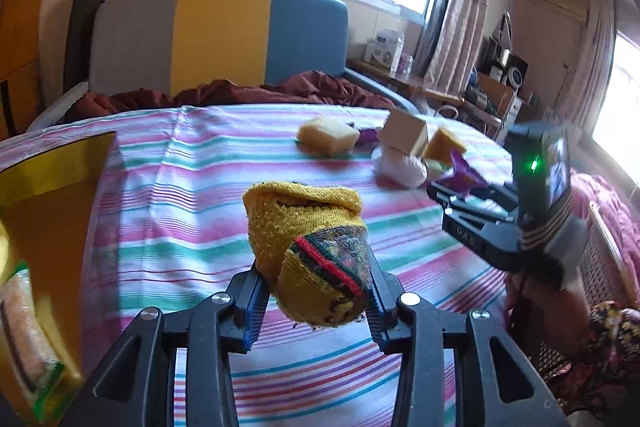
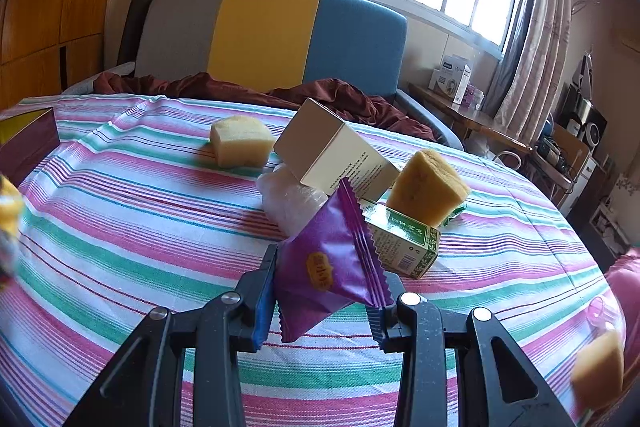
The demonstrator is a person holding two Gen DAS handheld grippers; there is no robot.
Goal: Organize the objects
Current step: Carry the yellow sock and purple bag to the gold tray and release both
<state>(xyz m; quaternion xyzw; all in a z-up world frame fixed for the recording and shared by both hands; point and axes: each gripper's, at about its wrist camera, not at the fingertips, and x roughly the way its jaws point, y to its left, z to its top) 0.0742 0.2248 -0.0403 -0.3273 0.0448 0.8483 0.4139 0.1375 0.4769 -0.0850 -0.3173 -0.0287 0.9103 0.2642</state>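
Observation:
My left gripper (image 1: pixel 314 273) is shut on a rolled yellow sock (image 1: pixel 308 247) with red and green stripes, held above the striped bed sheet (image 1: pixel 168 211). My right gripper (image 2: pixel 326 267) is shut on a purple snack packet (image 2: pixel 332 267); it also shows at the right of the left wrist view (image 1: pixel 460 175). On the bed lie a yellow sponge (image 2: pixel 240 143), a second sponge (image 2: pixel 424 187) leaning on a green box (image 2: pixel 404 243), a beige carton (image 2: pixel 332 159) and a white plastic bag (image 2: pixel 292 203).
A yellow open box (image 1: pixel 48 167) with packets inside sits at the bed's left edge. A grey, yellow and blue headboard (image 2: pixel 272 39) and a dark red blanket (image 2: pixel 320 95) are behind. A cluttered desk (image 2: pixel 480 123) stands to the right. Another sponge (image 2: pixel 598 367) is at the lower right.

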